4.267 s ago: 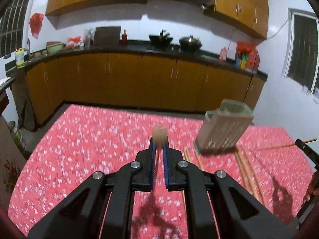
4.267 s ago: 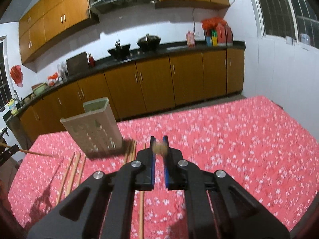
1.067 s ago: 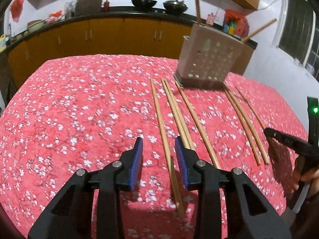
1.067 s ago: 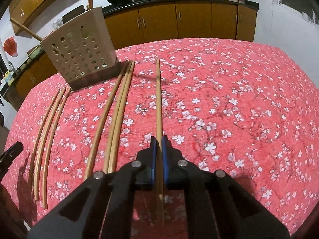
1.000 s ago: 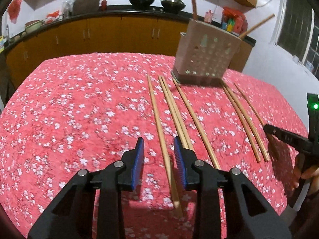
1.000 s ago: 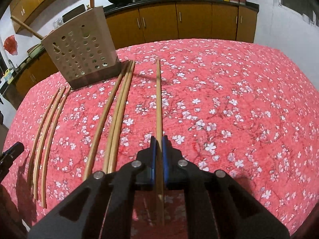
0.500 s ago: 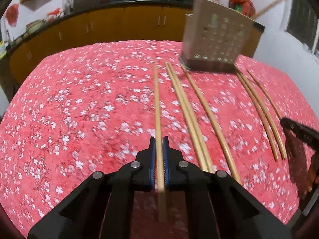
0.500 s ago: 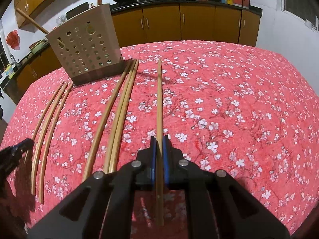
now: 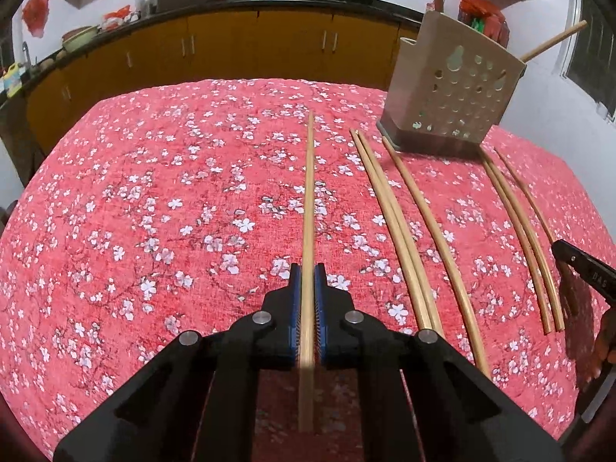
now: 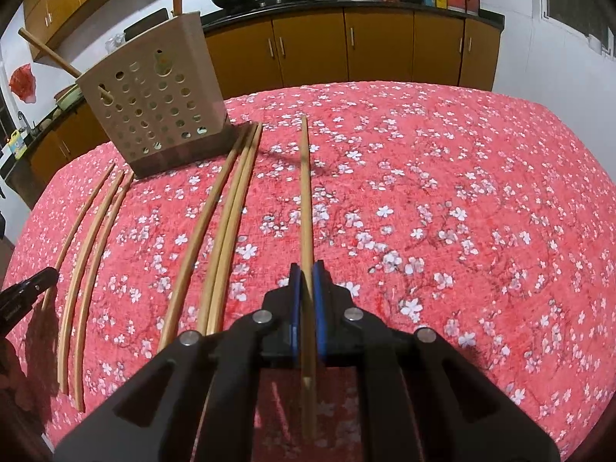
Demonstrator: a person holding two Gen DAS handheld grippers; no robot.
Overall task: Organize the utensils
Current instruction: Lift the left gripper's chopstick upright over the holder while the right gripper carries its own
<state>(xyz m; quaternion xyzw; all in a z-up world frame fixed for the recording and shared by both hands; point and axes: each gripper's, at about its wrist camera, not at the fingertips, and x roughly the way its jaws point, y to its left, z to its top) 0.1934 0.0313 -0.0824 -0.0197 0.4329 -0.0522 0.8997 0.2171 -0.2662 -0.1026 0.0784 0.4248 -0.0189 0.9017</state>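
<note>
Left black two-finger gripper (image 9: 307, 269), open a second ago, now clamps a long wooden chopstick (image 9: 309, 192); right black gripper (image 10: 307, 267) likewise grips one (image 10: 305, 192).

The near stretch of each clamped chopstick (image 9: 308, 208) is hidden between the fingers (image 9: 294, 308) of the gripper holding it, and whether its far tip touches the red cloth (image 9: 154, 211) cannot be told. In the right wrist view the same holds for that chopstick (image 10: 305, 200).

The utensil holder (image 9: 450, 104) hides the lower parts of the two sticks standing in it; one is cut off by the top edge above the holder. To the right of the holder, the other gripper (image 9: 585, 265) shows only as a black tip cut by the edge, so its opening cannot be read there.

Small things on the dark kitchen worktop behind the holder are too small to name.
</note>
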